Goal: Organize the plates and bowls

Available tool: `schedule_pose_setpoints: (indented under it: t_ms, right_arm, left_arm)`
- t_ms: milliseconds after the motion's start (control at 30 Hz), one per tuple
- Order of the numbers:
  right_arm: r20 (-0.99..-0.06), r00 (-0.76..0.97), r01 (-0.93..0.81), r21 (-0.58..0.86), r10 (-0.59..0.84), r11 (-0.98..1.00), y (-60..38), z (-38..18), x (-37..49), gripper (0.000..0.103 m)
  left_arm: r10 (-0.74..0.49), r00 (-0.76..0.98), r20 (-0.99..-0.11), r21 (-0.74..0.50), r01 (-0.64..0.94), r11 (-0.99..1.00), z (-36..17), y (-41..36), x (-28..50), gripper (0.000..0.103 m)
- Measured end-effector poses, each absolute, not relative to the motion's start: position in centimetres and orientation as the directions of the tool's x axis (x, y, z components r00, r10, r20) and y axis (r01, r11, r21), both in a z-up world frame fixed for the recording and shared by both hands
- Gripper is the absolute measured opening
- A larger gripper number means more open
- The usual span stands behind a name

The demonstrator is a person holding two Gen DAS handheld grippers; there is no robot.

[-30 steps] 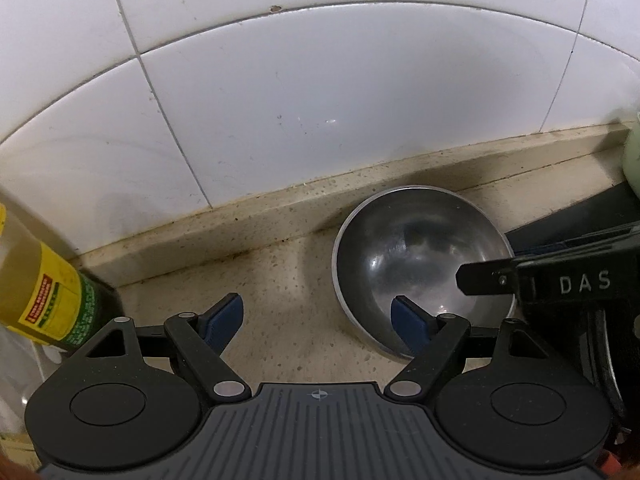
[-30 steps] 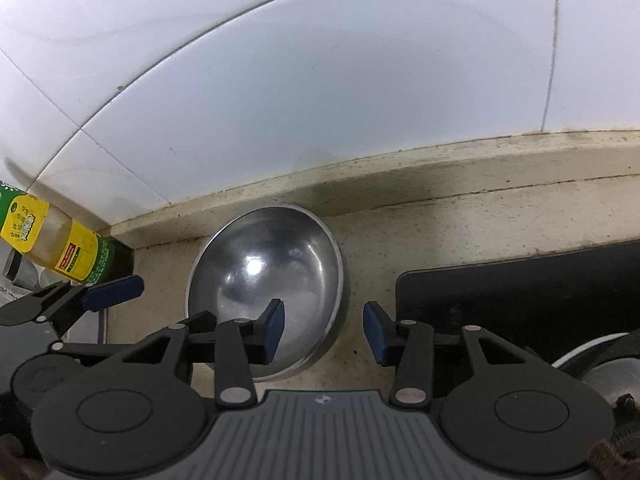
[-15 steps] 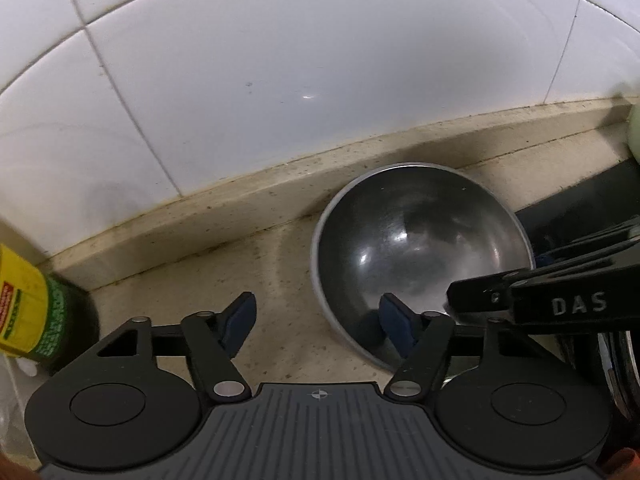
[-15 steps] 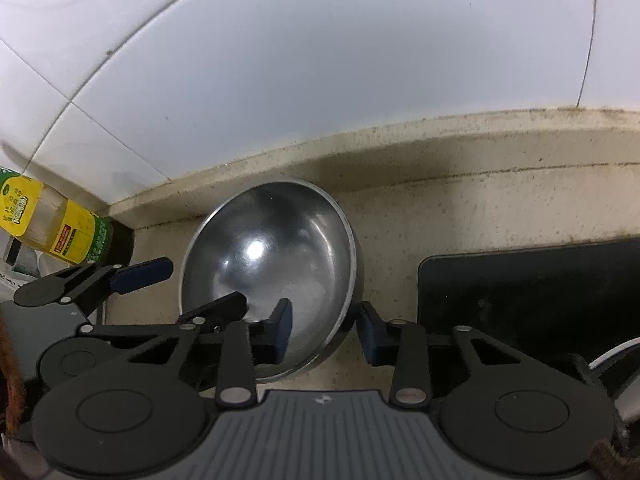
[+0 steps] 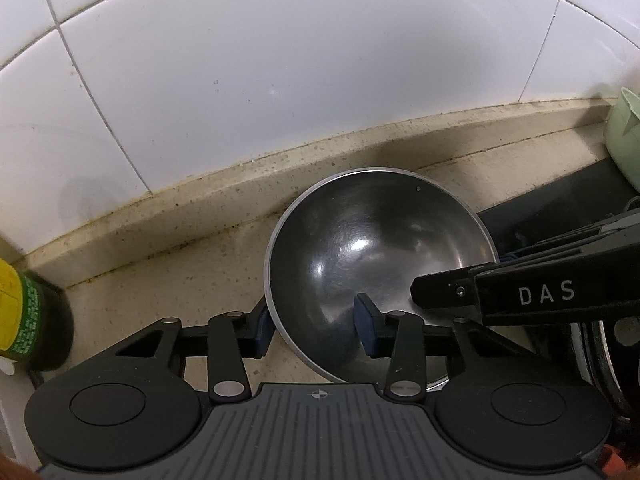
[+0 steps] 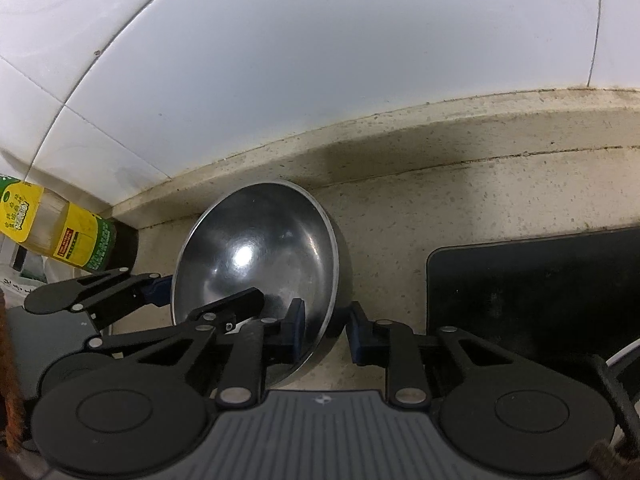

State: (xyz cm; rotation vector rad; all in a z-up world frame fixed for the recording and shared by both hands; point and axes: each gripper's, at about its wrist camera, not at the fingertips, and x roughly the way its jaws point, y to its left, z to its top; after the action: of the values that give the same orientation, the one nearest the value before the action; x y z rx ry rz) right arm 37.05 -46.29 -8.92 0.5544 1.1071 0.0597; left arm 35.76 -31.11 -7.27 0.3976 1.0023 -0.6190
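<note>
A steel bowl (image 5: 376,248) sits on the beige counter by the tiled wall; it also shows in the right wrist view (image 6: 256,248). My left gripper (image 5: 316,330) is open and straddles the bowl's near-left rim, one finger outside and one inside. My right gripper (image 6: 326,332) is open and straddles the near-right rim the same way. Neither gripper pinches the rim. My right gripper's fingers, marked DAS (image 5: 520,292), reach in from the right in the left wrist view. My left gripper's fingers (image 6: 120,292) show at the bowl's left in the right wrist view.
A bottle with a yellow and green label (image 6: 60,240) stands at the left by the wall, also in the left wrist view (image 5: 24,320). A black mat (image 6: 540,280) lies right of the bowl. A pale green container (image 5: 624,136) stands at the far right.
Both grippers moved forward and down onto the bowl; each now has one finger inside the rim and one outside. The right gripper's jaws have narrowed. The bowl looks slightly shifted.
</note>
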Motion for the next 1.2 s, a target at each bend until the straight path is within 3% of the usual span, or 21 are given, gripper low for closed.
schedule_pose_setpoints:
  t_ms: [500, 1200]
  right_arm:
    - [-0.794, 0.514, 0.21, 0.483, 0.324, 0.85, -47.6, -5.6, 35.8, 0.021]
    - [-0.725, 0.636, 0.127, 0.436, 0.265, 0.891, -44.9, 5.9, 27.9, 0.021]
  left_arm:
    - [-0.34, 0.456, -0.823, 0.032, 0.634, 0.772, -2.8, -30.1, 34.5, 0.054]
    - [-0.432, 0.577, -0.693, 0.063, 0.646, 0.761, 6.9, -25.1, 26.4, 0.062]
